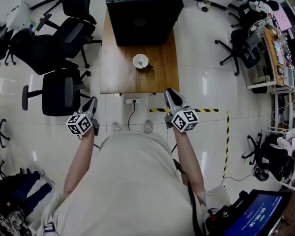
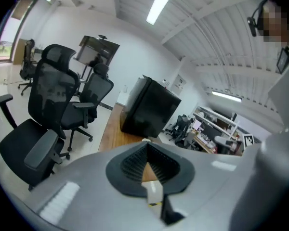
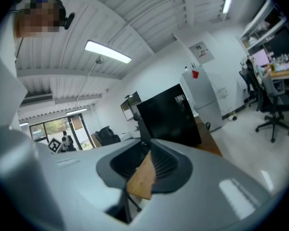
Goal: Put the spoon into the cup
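Left forearm (image 1: 81,154) and right forearm (image 1: 187,154) stretched forward, apart – left tongs (image 1: 92,101) and right tongs (image 1: 170,92) point ahead, tilted slightly down. Jaws on both closed tip to tip, nothing gripped – held in mid-air.

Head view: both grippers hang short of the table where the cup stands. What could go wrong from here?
Both the left gripper and right gripper are shut and empty; reaching like that could nudge the cup over on the table. I cannot make out a spoon clearly, so a grasp may go astray.
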Action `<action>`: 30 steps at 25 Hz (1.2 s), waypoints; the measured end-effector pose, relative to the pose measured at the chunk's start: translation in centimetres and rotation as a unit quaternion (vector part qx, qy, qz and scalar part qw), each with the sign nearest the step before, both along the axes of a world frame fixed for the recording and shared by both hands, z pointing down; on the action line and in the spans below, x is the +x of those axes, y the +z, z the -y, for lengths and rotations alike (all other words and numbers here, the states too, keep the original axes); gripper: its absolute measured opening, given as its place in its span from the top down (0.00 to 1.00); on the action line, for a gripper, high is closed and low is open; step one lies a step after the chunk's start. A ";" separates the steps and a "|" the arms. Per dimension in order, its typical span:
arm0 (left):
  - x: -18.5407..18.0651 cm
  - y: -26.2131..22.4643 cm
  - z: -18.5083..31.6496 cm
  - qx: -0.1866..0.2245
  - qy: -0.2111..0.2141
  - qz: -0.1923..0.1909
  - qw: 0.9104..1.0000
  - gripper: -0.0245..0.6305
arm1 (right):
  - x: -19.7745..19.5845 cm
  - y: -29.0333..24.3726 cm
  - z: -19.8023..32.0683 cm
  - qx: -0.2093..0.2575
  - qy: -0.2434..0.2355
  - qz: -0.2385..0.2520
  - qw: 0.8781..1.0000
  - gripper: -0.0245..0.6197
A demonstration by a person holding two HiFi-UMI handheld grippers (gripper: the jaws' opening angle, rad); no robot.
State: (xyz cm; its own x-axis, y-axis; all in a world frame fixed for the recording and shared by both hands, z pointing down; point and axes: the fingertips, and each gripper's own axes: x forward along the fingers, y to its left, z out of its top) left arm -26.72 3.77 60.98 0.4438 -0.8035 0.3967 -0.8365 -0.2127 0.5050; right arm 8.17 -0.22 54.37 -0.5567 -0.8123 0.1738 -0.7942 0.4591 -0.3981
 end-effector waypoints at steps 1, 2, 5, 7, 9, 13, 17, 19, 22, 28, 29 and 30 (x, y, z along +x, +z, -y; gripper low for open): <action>-0.3 -0.3 0.2 0.005 -0.011 -0.006 1.000 0.96 | 0.4 0.3 -0.3 0.001 0.005 -0.019 1.000 0.87; -0.5 -0.5 0.4 0.010 -0.019 -0.006 1.000 0.96 | 1.0 0.5 -0.7 0.003 0.010 -0.039 0.999 0.87; -0.5 -0.6 0.2 0.018 -0.023 -0.005 1.000 0.96 | 2.9 1.9 -1.6 0.000 0.028 -0.080 0.996 0.87; -0.1 -0.1 -0.2 0.014 -0.020 -0.009 1.000 0.96 | 4.1 3.2 -1.9 -0.014 0.037 -0.080 0.996 0.86; 0.4 0.4 -0.6 0.009 -0.014 -0.008 1.000 0.96 | 5.1 4.0 -1.8 -0.025 0.046 -0.073 0.996 0.86; 2.0 1.0 -1.5 0.005 0.002 -0.003 1.000 0.96 | 5.9 4.7 -1.6 -0.026 0.052 -0.069 0.996 0.86; 4.5 1.5 -2.4 0.001 0.019 -0.007 1.000 0.96 | 6.1 5.0 -1.5 -0.021 0.048 -0.064 0.997 0.86; 6.1 1.4 -2.8 0.001 0.032 -0.009 0.999 0.96 | 6.4 5.0 -1.8 -0.018 0.044 -0.062 0.997 0.86; 8.0 1.3 -3.0 0.002 0.039 -0.003 0.999 0.96 | 6.5 4.6 -2.1 -0.010 0.031 -0.057 0.998 0.85; 11.0 1.5 -3.3 0.000 0.034 0.028 0.999 0.96 | 7.3 4.6 -3.1 0.004 0.005 -0.056 0.998 0.79; 11.6 1.5 -3.4 0.000 0.033 0.032 0.999 0.96 | 7.6 4.7 -3.3 0.005 -0.001 -0.054 0.999 0.79; 12.3 1.6 -3.5 -0.001 0.033 0.035 0.999 0.96 | 7.9 4.8 -3.6 0.007 -0.006 -0.050 0.999 0.79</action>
